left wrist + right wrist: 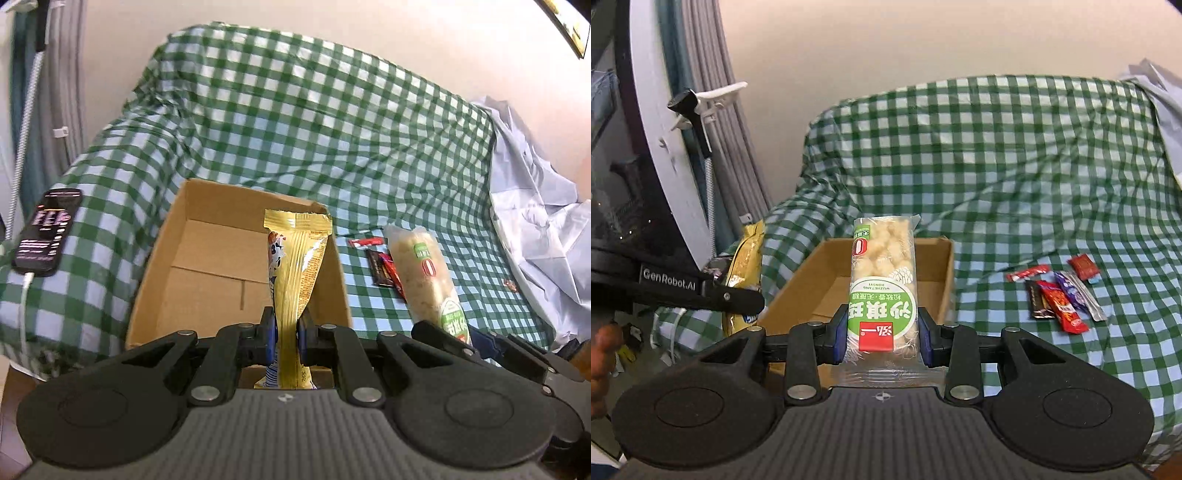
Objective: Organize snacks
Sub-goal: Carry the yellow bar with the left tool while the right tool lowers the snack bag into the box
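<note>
Here, nearest the lens in the left wrist view, the left gripper (287,338) is nearly closed, its blue pads pinching the lower part of a gold snack packet (295,280) that stands upright between them, its crimped top edge pointing away. Just beyond and below the packet sits an open cardboard box (207,266), its bare floor visible to the left of the packet. To the right of that gripper, the right gripper (882,338) stands partly open around a wider item: a clear-wrapped pack of pale puffed pieces with a green label (882,284), clamped at its lower end between the pads and rising upright. In the right wrist view the same box lies directly behind this pack, and the gold packet shows at the left edge.

Farther right on the green checked cloth (1015,177), a small heap of sachets and bars (1060,295) lies well apart from both grippers. At the left edge of the cloth a phone (46,232) rests with a cable attached. At the far right, crumpled white plastic bags (535,206) lie against the wall.
</note>
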Action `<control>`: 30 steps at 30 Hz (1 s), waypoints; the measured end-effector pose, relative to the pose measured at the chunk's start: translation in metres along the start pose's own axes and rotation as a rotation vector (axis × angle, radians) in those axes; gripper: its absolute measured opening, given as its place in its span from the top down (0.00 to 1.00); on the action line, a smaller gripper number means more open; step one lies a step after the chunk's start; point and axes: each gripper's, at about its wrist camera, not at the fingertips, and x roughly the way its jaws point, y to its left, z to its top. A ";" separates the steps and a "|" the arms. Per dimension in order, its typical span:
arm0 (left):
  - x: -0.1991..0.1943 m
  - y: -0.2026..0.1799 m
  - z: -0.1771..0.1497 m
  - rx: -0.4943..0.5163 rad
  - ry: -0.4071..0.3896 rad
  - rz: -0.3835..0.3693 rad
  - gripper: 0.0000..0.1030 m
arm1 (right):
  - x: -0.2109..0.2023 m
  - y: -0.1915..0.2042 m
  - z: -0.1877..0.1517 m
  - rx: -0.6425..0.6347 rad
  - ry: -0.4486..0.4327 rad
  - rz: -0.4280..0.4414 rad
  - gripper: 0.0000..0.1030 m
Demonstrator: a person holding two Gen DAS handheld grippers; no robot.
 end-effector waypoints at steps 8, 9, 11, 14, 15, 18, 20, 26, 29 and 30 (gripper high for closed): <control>-0.017 0.026 -0.025 -0.045 -0.007 0.017 0.88 | -0.008 0.024 -0.012 -0.031 0.033 0.008 0.63; -0.019 0.029 -0.027 -0.050 -0.011 0.018 0.88 | -0.009 0.026 -0.011 -0.039 0.029 0.006 0.63; -0.019 0.033 -0.029 -0.059 -0.011 0.017 0.88 | -0.008 0.029 -0.012 -0.055 0.032 0.007 0.63; -0.018 0.038 -0.031 -0.069 -0.007 0.014 0.88 | -0.007 0.035 -0.014 -0.076 0.045 0.010 0.63; -0.017 0.039 -0.031 -0.070 -0.006 0.016 0.88 | -0.006 0.037 -0.015 -0.079 0.048 0.009 0.63; -0.013 0.040 -0.029 -0.075 0.000 0.032 0.88 | -0.005 0.036 -0.015 -0.078 0.055 -0.002 0.63; -0.011 0.043 -0.028 -0.082 0.003 0.037 0.88 | -0.001 0.036 -0.014 -0.077 0.061 -0.012 0.63; -0.005 0.049 -0.025 -0.092 0.004 0.040 0.88 | 0.009 0.037 -0.013 -0.085 0.075 -0.025 0.63; -0.001 0.050 -0.025 -0.094 0.010 0.045 0.88 | 0.015 0.038 -0.015 -0.087 0.092 -0.022 0.63; 0.001 0.051 -0.025 -0.094 0.014 0.045 0.88 | 0.016 0.038 -0.015 -0.087 0.097 -0.022 0.63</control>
